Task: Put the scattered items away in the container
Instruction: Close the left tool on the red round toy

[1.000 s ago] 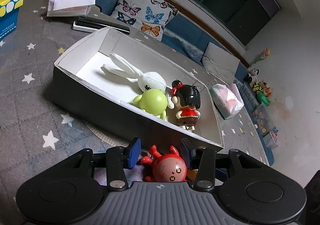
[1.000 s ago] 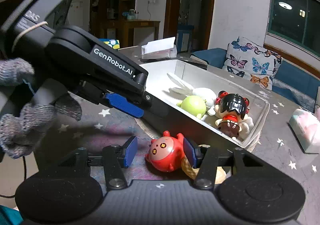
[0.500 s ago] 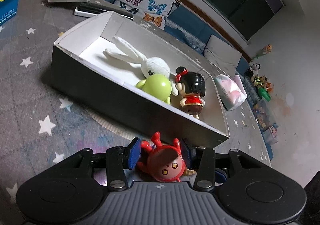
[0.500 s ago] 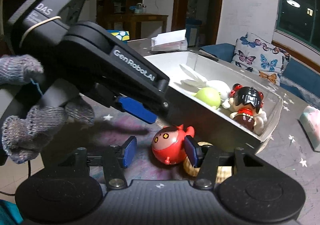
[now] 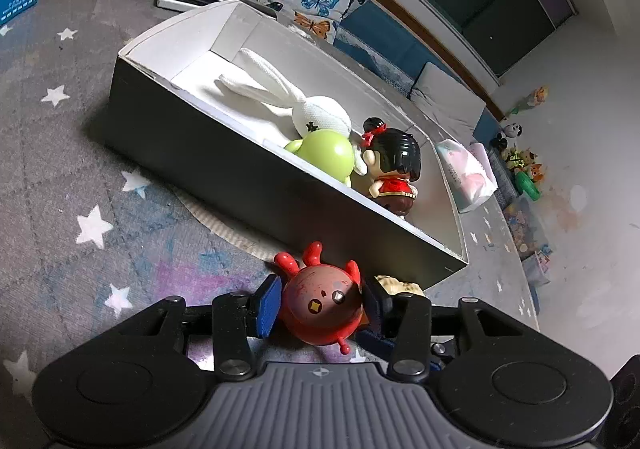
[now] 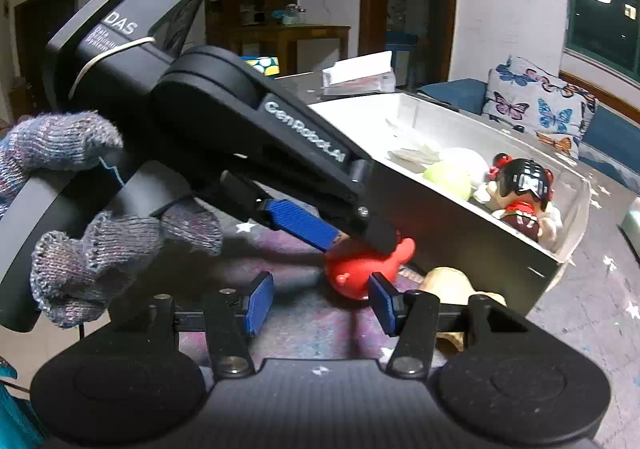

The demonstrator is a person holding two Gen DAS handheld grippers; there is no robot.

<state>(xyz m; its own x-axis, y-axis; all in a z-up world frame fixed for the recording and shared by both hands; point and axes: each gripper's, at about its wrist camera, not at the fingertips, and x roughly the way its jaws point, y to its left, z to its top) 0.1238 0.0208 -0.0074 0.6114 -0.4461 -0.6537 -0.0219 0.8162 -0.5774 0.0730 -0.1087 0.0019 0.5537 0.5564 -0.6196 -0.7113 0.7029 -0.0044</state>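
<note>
Now the left claw (image 5: 320, 307), lately only bracketing the red toy (image 5: 322, 305), pinches it beside the container (image 5: 248, 173); right claw (image 6: 320, 301) spread, empty.

The right hand-held gripper (image 6: 316, 303) is hovering with blue pads apart and nothing between them, just short of a round red plastic toy (image 6: 362, 269) lying on the star-patterned bench (image 6: 592, 309). The left hand-held gripper (image 6: 352, 235), gripped by a grey knitted glove (image 6: 100, 249), is straddling that toy beside the grey rectangular box (image 6: 460, 225).
</note>
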